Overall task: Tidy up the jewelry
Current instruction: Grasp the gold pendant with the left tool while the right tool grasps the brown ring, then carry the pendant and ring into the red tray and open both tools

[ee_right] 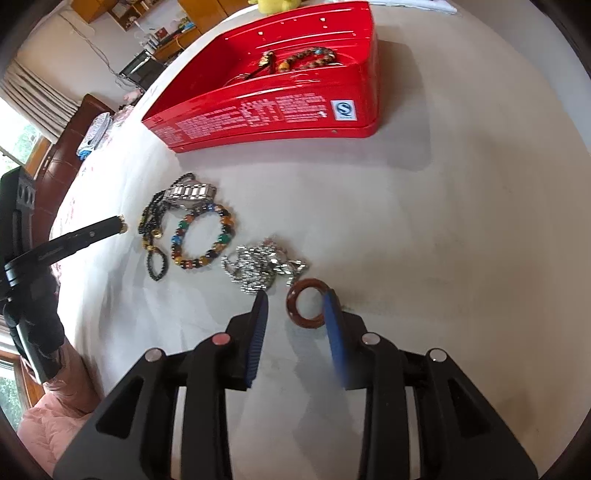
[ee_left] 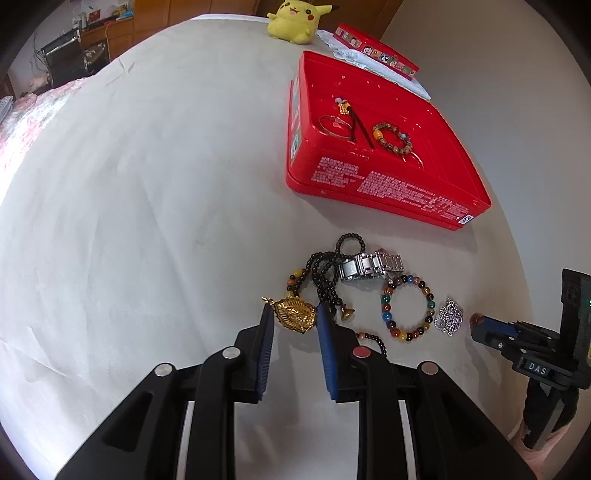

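Surface: a pale cloth-covered table [ee_left: 147,192]. Landmark for all places below: the red tin box [ee_left: 384,184], lid off, standing toward the far side.

Inside the red tin box: a brown patterned bead bracelet [ee_left: 391,138], a thin metal bangle [ee_left: 334,125] and a dark cord with a gold charm [ee_left: 354,122].

Nearer than the red tin box, lying loose in a cluster on the cloth:
- a steel-link watch [ee_left: 369,266], closest to the box;
- a black bead necklace [ee_left: 327,269], touching the watch, with some amber beads along it;
- a multicoloured bead bracelet [ee_left: 408,308], just beside the watch;
- a heap of silver chain [ee_left: 448,316], beside that bracelet;
- a gold leaf pendant [ee_left: 295,315], at the near end of the black bead necklace;
- a reddish-brown ring [ee_right: 306,304], the piece farthest toward the right of the cluster, just beside the silver chain.

Beyond the red tin box: its red lid [ee_left: 376,48] and a yellow plush toy [ee_left: 295,18].

Left gripper [ee_left: 295,319]: narrowly set, blue pads closed against both sides of the gold leaf pendant, gripping it.

Right gripper [ee_right: 295,302]: jaws apart, astride the reddish-brown ring; the right pad lies at the ring's edge, the left pad stands clear, so the ring is not clamped.
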Demonstrator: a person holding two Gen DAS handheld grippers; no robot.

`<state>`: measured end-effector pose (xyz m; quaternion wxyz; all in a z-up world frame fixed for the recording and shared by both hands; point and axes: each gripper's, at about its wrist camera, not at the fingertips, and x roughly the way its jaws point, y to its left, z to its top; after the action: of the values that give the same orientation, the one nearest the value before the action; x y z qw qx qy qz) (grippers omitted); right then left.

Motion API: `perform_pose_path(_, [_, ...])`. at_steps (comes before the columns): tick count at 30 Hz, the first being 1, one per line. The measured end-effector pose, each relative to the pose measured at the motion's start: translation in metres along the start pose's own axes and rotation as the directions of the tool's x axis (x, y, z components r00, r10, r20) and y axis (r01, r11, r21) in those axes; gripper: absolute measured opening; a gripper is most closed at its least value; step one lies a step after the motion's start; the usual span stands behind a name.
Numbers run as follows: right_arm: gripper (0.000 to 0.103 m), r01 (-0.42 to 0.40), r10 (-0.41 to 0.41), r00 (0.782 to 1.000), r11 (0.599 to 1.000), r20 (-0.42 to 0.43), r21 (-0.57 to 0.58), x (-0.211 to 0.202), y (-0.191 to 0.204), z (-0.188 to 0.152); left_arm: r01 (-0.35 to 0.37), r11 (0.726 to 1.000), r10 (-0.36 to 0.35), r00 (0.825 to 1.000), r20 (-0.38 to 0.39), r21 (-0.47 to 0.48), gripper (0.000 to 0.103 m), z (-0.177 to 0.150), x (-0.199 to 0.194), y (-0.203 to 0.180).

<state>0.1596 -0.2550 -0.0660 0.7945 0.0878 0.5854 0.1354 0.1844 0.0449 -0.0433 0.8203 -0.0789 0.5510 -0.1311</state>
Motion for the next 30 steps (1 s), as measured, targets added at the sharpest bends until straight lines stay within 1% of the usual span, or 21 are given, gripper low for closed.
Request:
perform_pose_path(4, [0.037,0.01,-0.01,1.0,1.0,-0.009,0.012,0.002,-0.006,-0.002,0.005,1.0,-0.005,1.0,-0.002,0.002,0.024,0.001,0.0,0.002])
perform_pose_path(7, [0.035,0.01,-0.01,1.0,1.0,-0.015,0.013,0.005,-0.008,-0.003,0.008,1.0,-0.008,1.0,-0.005,0.001,0.024,0.001,0.0,0.002])
perform_pose_path(8, [0.033,0.009,-0.009,1.0,1.0,-0.014,0.012,0.006,-0.009,-0.001,0.008,1.0,-0.008,1.0,-0.006,-0.001,0.024,0.001,0.001,0.002])
perform_pose_path(9, [0.025,0.012,-0.012,1.0,1.0,-0.009,0.013,0.006,-0.01,-0.001,0.009,1.0,-0.009,1.0,-0.006,-0.001,0.024,0.001,0.001,0.002])
perform_pose_path(10, [0.019,0.023,-0.023,1.0,1.0,-0.003,0.015,0.007,-0.011,-0.001,0.009,1.0,-0.009,1.0,-0.007,-0.001,0.024,0.001,0.001,0.002])
perform_pose_path(11, [0.011,0.031,-0.031,1.0,0.999,0.003,0.022,0.007,-0.014,-0.001,0.01,1.0,-0.01,1.0,-0.008,-0.003,0.024,0.001,0.001,0.002])
perform_pose_path(12, [0.008,0.028,-0.028,1.0,0.999,0.004,0.031,0.007,-0.017,0.0,0.011,1.0,-0.011,1.0,-0.008,-0.003,0.024,0.001,0.001,0.002])
perform_pose_path(14, [0.007,-0.003,0.003,1.0,0.998,0.01,0.055,0.005,-0.024,-0.001,0.011,1.0,-0.011,1.0,-0.01,-0.004,0.024,0.002,0.002,0.003])
perform_pose_path(16, [0.007,-0.011,0.009,1.0,0.997,0.029,0.07,0.0,-0.029,-0.002,0.01,1.0,-0.01,1.0,-0.01,-0.003,0.024,0.002,0.002,0.004])
perform_pose_path(19, [0.007,-0.031,0.028,0.998,0.997,0.051,0.067,-0.008,-0.031,-0.001,0.011,1.0,-0.011,1.0,-0.011,0.001,0.024,0.002,0.002,0.004])
perform_pose_path(23, [0.007,-0.06,0.057,0.996,0.997,0.074,0.04,-0.017,-0.022,0.003,0.008,1.0,-0.008,1.0,-0.011,0.012,0.024,0.003,0.001,0.001])
perform_pose_path(26, [0.007,-0.072,0.07,0.994,0.997,0.089,0.014,-0.023,-0.012,0.014,0.013,0.999,-0.013,1.0,-0.019,0.03,0.024,0.007,-0.002,-0.005])
perform_pose_path(30, [0.007,-0.083,0.084,0.99,0.996,0.117,-0.018,-0.033,0.004,0.037,-0.024,0.997,0.024,1.0,0.0,0.071,0.024,0.021,-0.012,-0.019])
